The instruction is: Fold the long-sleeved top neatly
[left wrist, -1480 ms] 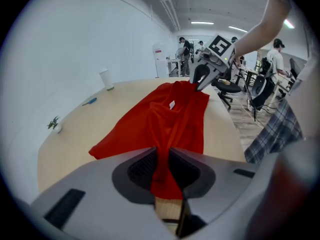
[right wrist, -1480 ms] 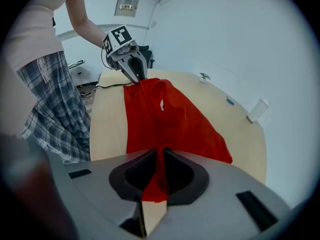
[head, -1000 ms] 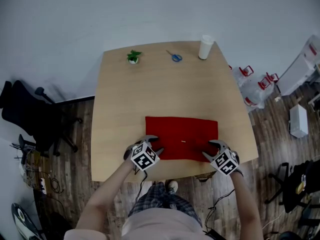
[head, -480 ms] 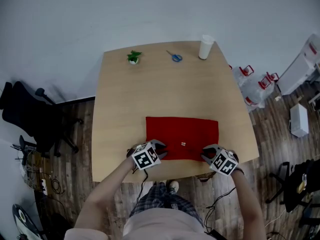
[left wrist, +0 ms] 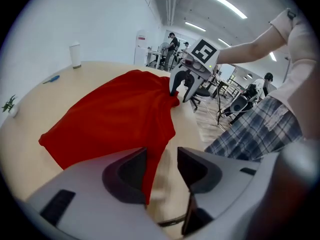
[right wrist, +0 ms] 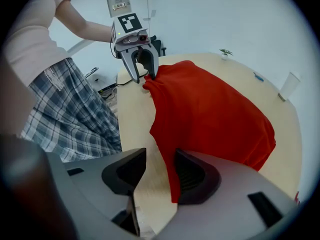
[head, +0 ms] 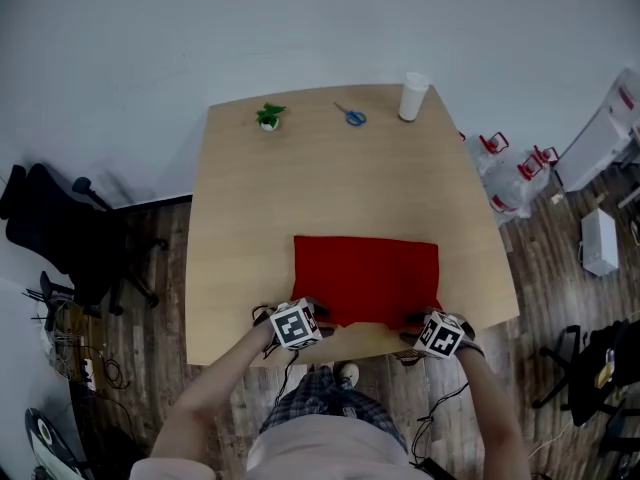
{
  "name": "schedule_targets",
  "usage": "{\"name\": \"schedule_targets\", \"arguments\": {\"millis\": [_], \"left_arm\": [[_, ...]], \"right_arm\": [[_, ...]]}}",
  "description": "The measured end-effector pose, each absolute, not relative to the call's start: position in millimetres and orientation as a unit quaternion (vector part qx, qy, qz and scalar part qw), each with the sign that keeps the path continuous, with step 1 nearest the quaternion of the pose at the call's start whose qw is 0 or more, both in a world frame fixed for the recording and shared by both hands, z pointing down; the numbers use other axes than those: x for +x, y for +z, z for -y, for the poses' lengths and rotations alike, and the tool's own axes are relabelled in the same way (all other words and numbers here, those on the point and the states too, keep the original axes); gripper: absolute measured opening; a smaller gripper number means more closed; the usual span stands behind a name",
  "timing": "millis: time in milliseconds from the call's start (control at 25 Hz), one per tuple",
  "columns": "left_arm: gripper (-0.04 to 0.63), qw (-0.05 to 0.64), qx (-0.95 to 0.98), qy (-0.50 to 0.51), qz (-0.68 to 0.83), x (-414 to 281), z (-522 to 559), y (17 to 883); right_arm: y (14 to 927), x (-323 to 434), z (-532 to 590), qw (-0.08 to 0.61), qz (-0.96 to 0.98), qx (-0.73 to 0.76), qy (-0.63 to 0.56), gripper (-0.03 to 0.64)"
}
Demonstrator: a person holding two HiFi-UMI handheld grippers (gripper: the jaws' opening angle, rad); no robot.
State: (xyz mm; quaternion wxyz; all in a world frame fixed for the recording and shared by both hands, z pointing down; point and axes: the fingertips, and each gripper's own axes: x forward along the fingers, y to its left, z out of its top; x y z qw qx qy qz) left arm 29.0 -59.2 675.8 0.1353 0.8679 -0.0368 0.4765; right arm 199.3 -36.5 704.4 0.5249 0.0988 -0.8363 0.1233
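Just opened left gripper (left wrist: 161, 159) and right gripper (right wrist: 160, 160) at near corners of folded red long-sleeved top (head: 365, 273) on counter (head: 300, 168); cloth loose between parted jaws.

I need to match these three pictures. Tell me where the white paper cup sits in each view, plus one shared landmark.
Head view: white paper cup at the wooden table's far edge, right of centre.
Left gripper view: cup at upper left.
Right gripper view: cup at the right edge.
Shared landmark: the red cloth top, lying nearer than the cup.
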Motion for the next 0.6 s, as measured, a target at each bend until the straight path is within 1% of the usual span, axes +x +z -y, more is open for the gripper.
{"name": "schedule_targets", "arguments": {"millis": [120, 200, 400, 480, 600], "left_arm": [[0.202, 0.141, 0.869, 0.473, 0.038, 29, 58, 673], [0.202, 0.150, 0.875, 0.458, 0.048, 29, 60, 665], [0.197, 0.179, 0.910, 0.355, 0.117, 29, 91, 613], [0.175, 0.190, 0.921, 0.305, 0.150, 28, 112, 586], [0.134, 0.193, 0.927, 0.241, 0.212, 21, 147, 550]], "right_arm": [[701, 197, 38, 0.516, 0.840, 0.104, 0.134, 0.194], [688, 194, 43, 0.490, 0.851, 0.122, 0.145, 0.197], [628, 196, 79, 0.376, 0.887, 0.207, 0.172, 0.196], [602, 203, 100, 0.323, 0.895, 0.253, 0.176, 0.189], [561, 216, 134, 0.231, 0.896, 0.341, 0.169, 0.147]]}}
